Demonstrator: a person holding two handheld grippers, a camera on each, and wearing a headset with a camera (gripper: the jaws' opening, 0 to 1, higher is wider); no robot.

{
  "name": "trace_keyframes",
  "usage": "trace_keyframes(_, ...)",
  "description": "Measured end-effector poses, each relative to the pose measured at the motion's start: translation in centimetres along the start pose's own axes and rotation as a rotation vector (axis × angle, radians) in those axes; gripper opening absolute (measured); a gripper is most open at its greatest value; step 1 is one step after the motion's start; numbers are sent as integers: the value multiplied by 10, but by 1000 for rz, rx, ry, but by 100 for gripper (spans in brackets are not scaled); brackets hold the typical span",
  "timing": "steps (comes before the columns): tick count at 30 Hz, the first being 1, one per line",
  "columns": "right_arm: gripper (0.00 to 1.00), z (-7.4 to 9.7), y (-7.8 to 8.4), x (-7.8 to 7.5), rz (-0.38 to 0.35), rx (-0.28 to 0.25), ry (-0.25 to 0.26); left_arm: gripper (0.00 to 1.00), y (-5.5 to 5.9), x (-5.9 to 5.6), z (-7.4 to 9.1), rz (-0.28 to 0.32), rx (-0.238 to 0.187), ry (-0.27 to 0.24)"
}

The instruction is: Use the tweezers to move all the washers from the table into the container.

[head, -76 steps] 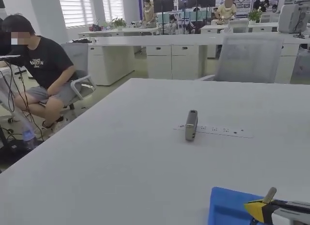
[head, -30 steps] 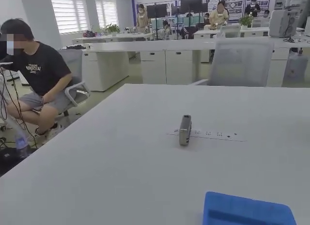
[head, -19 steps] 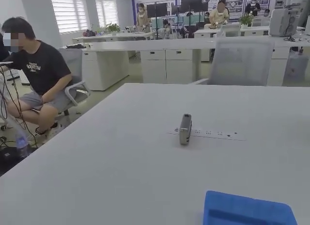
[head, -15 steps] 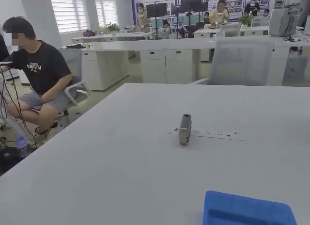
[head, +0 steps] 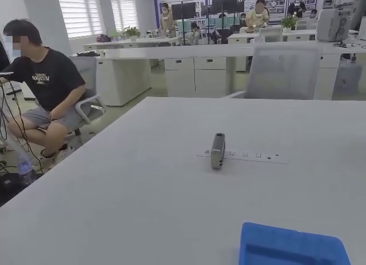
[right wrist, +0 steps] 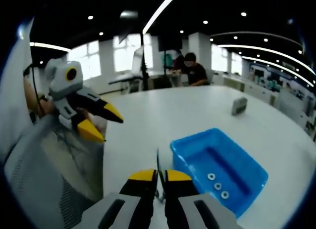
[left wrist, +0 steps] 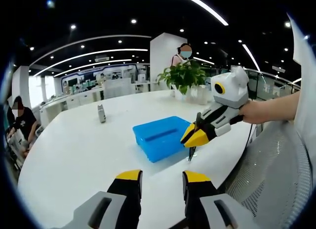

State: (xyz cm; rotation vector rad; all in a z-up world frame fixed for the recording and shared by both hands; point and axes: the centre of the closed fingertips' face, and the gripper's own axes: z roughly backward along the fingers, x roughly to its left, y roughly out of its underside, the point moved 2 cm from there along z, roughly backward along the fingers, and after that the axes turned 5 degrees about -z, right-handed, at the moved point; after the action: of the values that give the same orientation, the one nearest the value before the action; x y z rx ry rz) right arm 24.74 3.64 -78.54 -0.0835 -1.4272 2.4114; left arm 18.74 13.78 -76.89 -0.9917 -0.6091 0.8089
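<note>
The blue container [head: 294, 245] sits at the near right of the white table [head: 143, 185]. In the right gripper view three washers [right wrist: 217, 185] lie inside the container [right wrist: 219, 167]. My right gripper [right wrist: 159, 177] is shut on thin tweezers [right wrist: 157, 162], whose tips point up just left of the container's near corner. My left gripper [left wrist: 162, 182] is open with nothing between its fingers, low at the table edge. From there I see the right gripper [left wrist: 213, 121] holding the tweezers [left wrist: 190, 153] beside the container [left wrist: 160, 136]. The left gripper [right wrist: 104, 123] stands open off to the left.
A small grey device [head: 217, 151] stands mid-table by an inset socket strip [head: 254, 156]. A mesh chair [head: 284, 71] is at the far edge. A person [head: 46, 85] sits at the left. A potted plant [left wrist: 185, 76] stands on the table.
A gripper with the tweezers was at the bottom right of the head view 2.5 s ago, by the container; it has since dropped out of that view. The camera shifted slightly.
</note>
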Motion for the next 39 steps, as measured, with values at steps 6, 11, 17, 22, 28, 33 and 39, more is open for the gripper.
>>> trace_keyframes(6, 3, 6, -29, -7, -58, -99, -2, 29, 0, 0, 0, -1, 0, 2)
trace_keyframes(11, 3, 11, -52, -14, -148, -202, -24, 29, 0, 0, 0, 1, 0, 2)
trace_keyframes(17, 3, 12, -66, -32, -190, -243, -12, 30, -1, 0, 0, 1, -2, 1)
trace_keyframes(22, 3, 8, -74, -49, -225, -259, 8, 30, -1, 0, 0, 2, -3, 1)
trace_keyframes(28, 3, -2, -74, -67, -261, -250, 25, 31, -1, 0, 0, 4, -3, 2)
trace_keyframes(33, 3, -8, -66, -82, -284, -211, 64, 39, -1, 2, 0, 3, -7, -12)
trace_keyframes(39, 3, -18, -53, -93, -289, -160, 83, 54, -5, 7, 2, -6, -33, -55)
